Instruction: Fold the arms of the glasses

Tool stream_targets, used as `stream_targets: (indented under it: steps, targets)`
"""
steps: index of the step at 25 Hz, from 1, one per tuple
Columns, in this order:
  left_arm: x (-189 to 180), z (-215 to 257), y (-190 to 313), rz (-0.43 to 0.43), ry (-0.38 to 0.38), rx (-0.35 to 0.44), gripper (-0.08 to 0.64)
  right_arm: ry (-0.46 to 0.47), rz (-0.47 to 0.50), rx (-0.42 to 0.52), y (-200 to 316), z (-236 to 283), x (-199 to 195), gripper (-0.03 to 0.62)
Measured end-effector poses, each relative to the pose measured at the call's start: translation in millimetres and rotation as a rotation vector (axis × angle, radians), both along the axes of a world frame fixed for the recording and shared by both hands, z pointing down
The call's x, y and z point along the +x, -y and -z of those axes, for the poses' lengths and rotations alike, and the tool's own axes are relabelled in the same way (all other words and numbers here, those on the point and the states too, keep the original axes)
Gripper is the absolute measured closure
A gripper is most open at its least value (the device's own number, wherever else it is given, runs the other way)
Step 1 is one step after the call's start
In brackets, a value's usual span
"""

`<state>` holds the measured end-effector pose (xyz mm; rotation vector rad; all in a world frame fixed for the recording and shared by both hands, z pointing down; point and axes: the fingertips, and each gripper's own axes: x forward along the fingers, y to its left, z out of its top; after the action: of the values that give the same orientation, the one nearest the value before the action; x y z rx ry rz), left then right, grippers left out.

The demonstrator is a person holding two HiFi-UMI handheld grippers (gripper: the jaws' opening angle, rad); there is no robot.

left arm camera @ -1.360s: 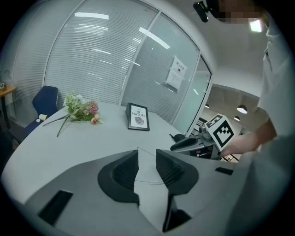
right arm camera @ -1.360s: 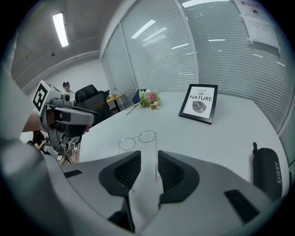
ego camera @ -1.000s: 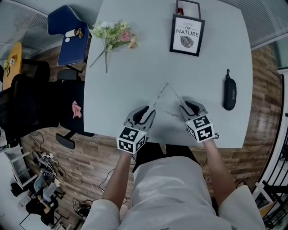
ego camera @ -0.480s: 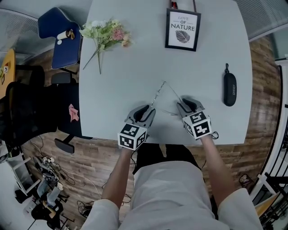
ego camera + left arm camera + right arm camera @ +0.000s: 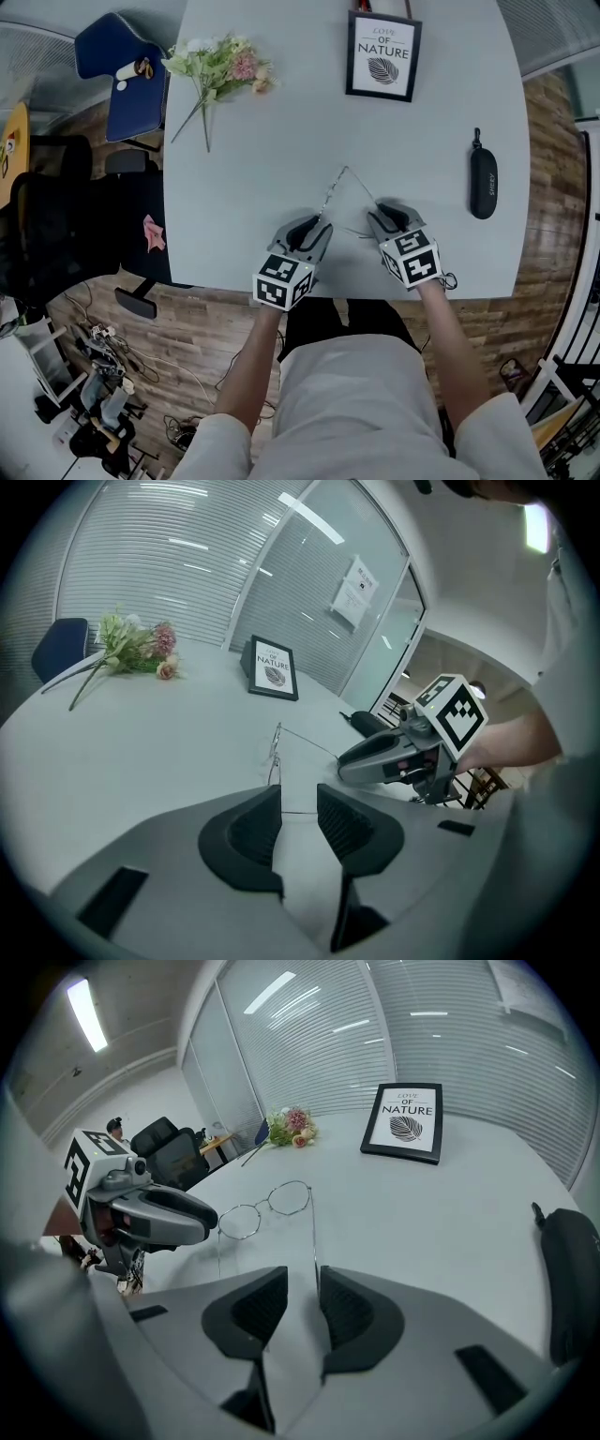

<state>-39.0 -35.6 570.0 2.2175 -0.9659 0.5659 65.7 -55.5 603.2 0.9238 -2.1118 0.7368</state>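
Wire-rim glasses (image 5: 335, 194) lie on the grey table (image 5: 262, 141), close to its near edge, both arms spread. Left tongs (image 5: 298, 799) are released: jaws apart, with the tip of one arm crossing the gap and the pads not pressing on it. Right tongs (image 5: 302, 1279) are released too. The other arm runs straight into their gap, close by the right-hand jaw. Black case (image 5: 483, 183) sits well off to the right. Framed print (image 5: 382, 56) and flowers (image 5: 220, 67) are on the far side.

framed print (image 5: 382, 55) at far edge of surface (image 5: 281, 169): "love of nature", over leaf drawing. black case (image 5: 483, 184) lettering: unreadable.
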Motion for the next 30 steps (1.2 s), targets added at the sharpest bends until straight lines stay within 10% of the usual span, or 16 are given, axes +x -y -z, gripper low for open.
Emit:
stream_targets:
  steps: [30]
  targets:
    - [11,-1,3,0.017,-0.048,-0.015,0.434,0.044,0.119,-0.025,-5,5,-60,0.507]
